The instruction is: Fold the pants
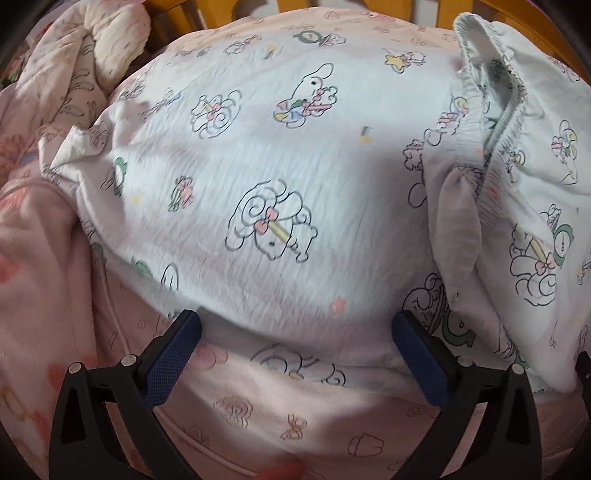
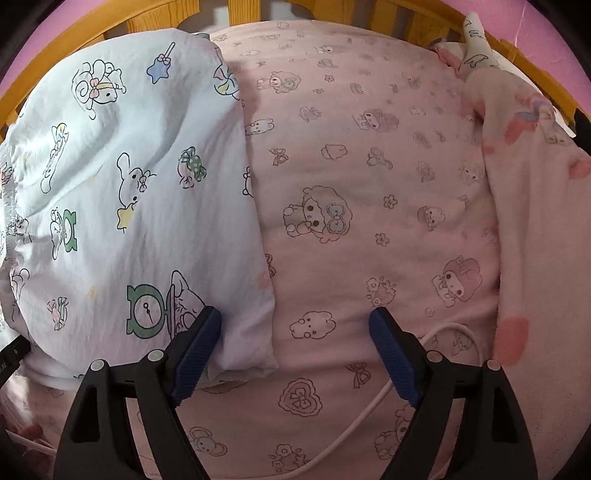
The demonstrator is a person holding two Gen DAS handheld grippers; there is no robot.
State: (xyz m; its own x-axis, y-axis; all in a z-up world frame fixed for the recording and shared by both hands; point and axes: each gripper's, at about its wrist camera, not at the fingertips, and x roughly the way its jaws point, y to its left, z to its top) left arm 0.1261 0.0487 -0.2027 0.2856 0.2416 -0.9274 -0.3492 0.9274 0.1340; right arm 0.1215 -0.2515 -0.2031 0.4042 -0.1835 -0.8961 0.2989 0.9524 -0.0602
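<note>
- Left wrist view: left gripper [image 1: 297, 341] is hovering w/ jaws wide apart, nothing between them, just short of the near edge of the pants [image 1: 258, 192].
- Right wrist view: right gripper [image 2: 295, 341] is also standing apart and empty; its left finger [image 2: 195, 347] is sitting at the pants' near corner, contact can't be confirmed; right finger is over bare sheet.
- Location: pants are lying on the pink printed bedsheet [image 2: 369, 229], spread roughly flat, wooden bed rail [image 2: 258, 7] behind them.
- Appearance: white crinkled fabric w/ cartoon print (bunnies, clocks, stars, bows). Elastic waistband [image 1: 491, 122] is gaping open and bunched at right of left view; a loose flap is drooping below it. Far-left end is looking rumpled, corner curling up.
- Judgement, step in hand: looks like approach for a grab on the near edge, prior to folding over; fold not yet visibly made, tho layers under the top panel can't be told.
- Doing it well: each gripper should be pinching pants fabric only, not the sheet beneath — both are thin, similar prints. Grabbing both layers of the edge, lifting evenly, keeping edges lined up. Waistband prob. needs flattening first or the fold will be coming out lumpy.
- Risk: thin pink cable [image 2: 373, 406] is running on the sheet near right gripper; pink blanket [image 1: 40, 258] is crowding the left side — could be snagging.
</note>
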